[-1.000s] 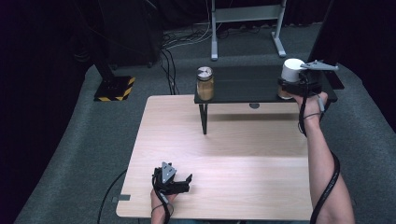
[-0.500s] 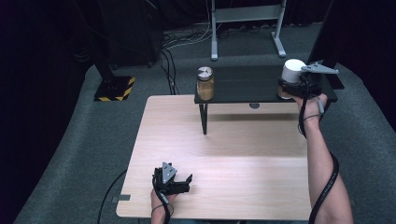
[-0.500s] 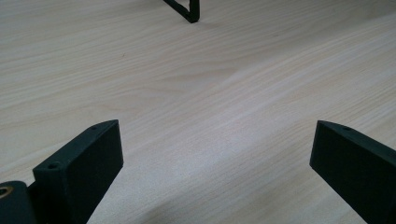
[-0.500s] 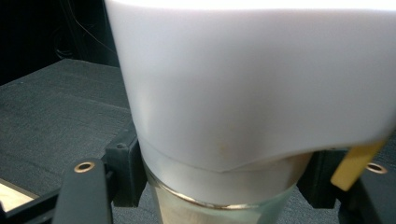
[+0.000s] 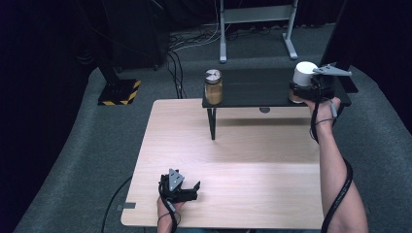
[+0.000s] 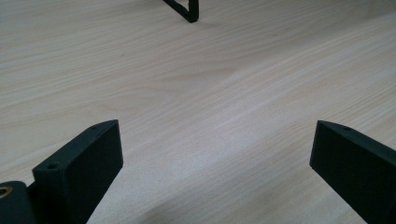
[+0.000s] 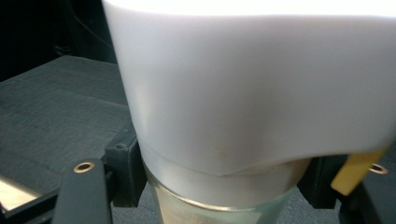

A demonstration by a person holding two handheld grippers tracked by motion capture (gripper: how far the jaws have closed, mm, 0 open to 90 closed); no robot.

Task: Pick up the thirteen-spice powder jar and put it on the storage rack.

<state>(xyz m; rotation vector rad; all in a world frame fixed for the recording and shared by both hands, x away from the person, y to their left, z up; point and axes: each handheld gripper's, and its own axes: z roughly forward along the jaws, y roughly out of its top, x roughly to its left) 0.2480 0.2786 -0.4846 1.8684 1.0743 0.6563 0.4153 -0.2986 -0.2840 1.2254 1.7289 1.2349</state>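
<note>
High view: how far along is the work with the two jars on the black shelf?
Done: the brown-filled jar stands on the black shelf. In hand: the white-capped jar sits at the shelf's right end between the right hand-held gripper's jaws, which have just been opening. Left: drawing that gripper clear. The left hand-held gripper rests open on the table.

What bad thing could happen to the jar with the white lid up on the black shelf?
The right gripper has just been loosening around the white-lidded jar, which stands near the right end of the black shelf. A nudge while pulling away might tip it or push it off. The other jar stands close to the shelf's left end.
</note>
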